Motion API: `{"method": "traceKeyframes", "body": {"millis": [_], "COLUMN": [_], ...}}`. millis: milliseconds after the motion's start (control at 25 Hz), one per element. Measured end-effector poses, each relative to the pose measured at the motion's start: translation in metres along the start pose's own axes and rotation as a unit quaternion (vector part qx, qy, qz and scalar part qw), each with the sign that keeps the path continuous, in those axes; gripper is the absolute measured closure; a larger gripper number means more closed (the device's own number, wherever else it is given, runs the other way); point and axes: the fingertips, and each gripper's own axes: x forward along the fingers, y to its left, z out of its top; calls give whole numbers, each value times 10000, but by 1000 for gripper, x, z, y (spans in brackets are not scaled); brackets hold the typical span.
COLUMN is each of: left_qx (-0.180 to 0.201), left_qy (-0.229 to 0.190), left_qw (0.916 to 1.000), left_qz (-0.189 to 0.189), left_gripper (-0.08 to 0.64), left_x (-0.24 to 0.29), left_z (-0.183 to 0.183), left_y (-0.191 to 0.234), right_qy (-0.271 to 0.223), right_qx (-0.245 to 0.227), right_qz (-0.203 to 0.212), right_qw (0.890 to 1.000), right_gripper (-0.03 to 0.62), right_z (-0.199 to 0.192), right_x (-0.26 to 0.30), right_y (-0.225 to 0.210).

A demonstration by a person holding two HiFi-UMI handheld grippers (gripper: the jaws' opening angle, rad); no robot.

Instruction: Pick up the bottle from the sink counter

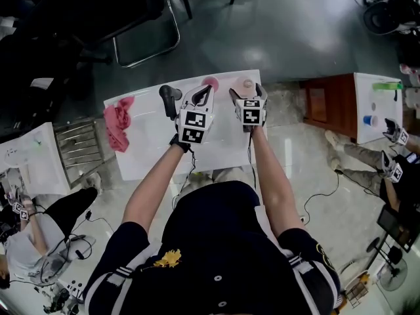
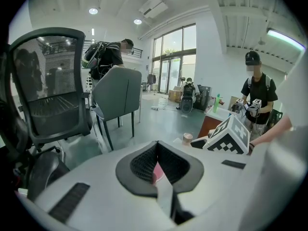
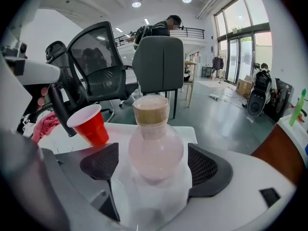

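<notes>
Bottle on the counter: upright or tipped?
Upright: the bottle stands on its base on the counter, brown stopper on top.

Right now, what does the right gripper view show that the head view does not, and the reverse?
Only the right gripper view: the right gripper is open, its jaws either side of the bottle without touching it. Only the head view: the person's forearms and dark shirt. Both: the bottle, the red cup and the white counter.
</notes>
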Motion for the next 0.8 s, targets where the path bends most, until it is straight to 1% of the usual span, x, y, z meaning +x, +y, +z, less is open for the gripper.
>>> {"method": "traceKeyframes", "body": {"millis": [280, 520, 800], "left_qx": [14, -56, -115], "left_qy": [31, 66, 95], "left_qw": [10000, 9999, 9999], "left_qz": [21, 79, 35], "left_gripper": [541, 541, 541], "left_x": [2, 2, 5], "left_z": [-4, -9, -12], "left_y": [3, 10, 5], "right_qy": [-26, -8, 34], "right_qx": [67, 10, -123], "right_qz": [-114, -100, -120], "right_qw": [9999, 9999, 9998], "right_gripper": [150, 150, 150], "right_z": [1, 4, 1], "right_x": [14, 23, 30], "right_y": [-6, -5, -6]}}
